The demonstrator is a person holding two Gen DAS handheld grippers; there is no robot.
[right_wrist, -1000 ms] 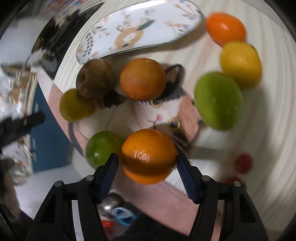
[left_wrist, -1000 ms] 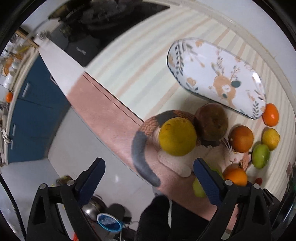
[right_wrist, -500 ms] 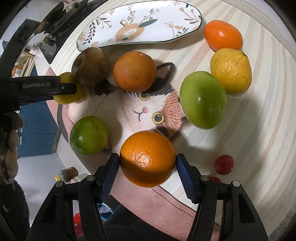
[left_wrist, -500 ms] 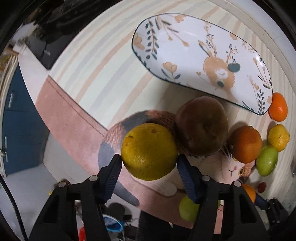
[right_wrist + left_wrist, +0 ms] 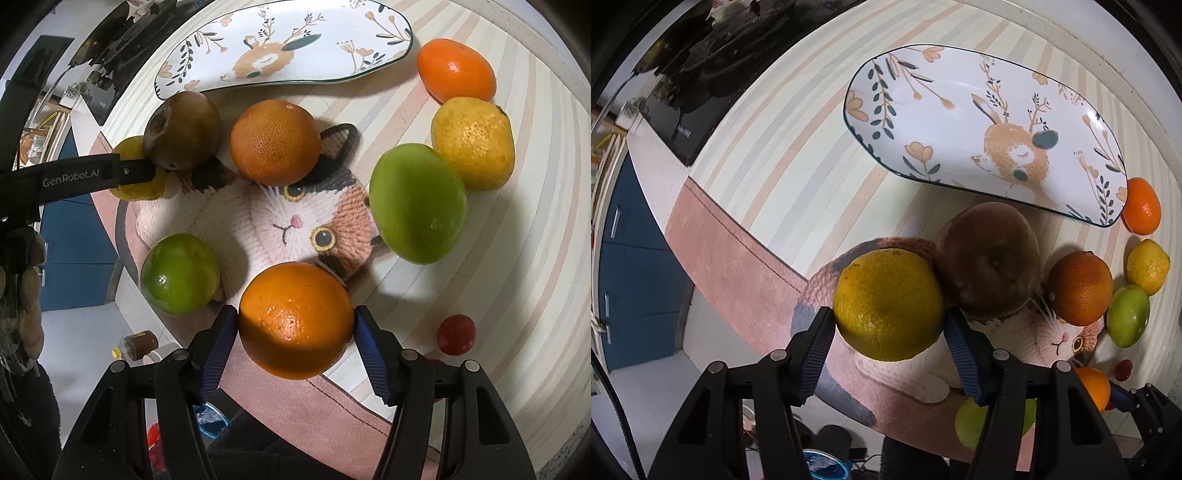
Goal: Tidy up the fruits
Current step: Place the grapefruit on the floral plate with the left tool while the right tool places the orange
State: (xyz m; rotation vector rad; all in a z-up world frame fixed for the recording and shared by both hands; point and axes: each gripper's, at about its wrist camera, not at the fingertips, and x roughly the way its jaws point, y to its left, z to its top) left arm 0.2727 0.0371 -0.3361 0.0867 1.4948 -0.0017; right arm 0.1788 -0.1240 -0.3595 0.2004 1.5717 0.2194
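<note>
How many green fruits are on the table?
2: one green fruit at the cat mat's near-left edge, the other green fruit right of it, beside the yellow fruit.

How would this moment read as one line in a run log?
left hand-held gripper: just closed on yellow citrus | right hand-held gripper: holds orange | plate: empty

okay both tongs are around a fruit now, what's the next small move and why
Probably lift both straight up, then carry toward the plate. The left tongs have just been closing and now pinch the yellow citrus; the right tongs pinch an orange. The plate holds no fruit, and a brown fruit touches the citrus.
</note>
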